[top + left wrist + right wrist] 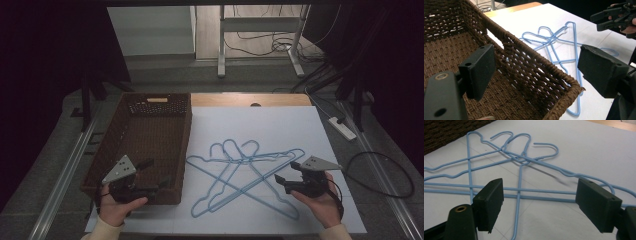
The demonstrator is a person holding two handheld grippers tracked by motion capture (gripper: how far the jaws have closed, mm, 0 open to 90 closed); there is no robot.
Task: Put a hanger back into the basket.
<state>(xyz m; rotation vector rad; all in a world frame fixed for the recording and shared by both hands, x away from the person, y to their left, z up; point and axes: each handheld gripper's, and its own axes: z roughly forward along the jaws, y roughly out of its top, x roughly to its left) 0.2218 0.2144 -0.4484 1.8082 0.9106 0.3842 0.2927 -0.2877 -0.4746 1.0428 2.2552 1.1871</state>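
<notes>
Three light-blue wire hangers lie crossed in a heap on the white sheet, hooks pointing away from me. A brown woven basket stands to their left, with nothing visible inside it. My left gripper is open and hovers over the basket's near right corner, holding nothing. My right gripper is open at the heap's right side. In the right gripper view the hangers' wires run across just beyond its spread jaws. The right gripper also shows at the left gripper view's upper right.
The white sheet covers most of the table, and a wooden strip shows at the far edge. On the floor beyond lie a power strip and cables. Metal stand legs rise behind.
</notes>
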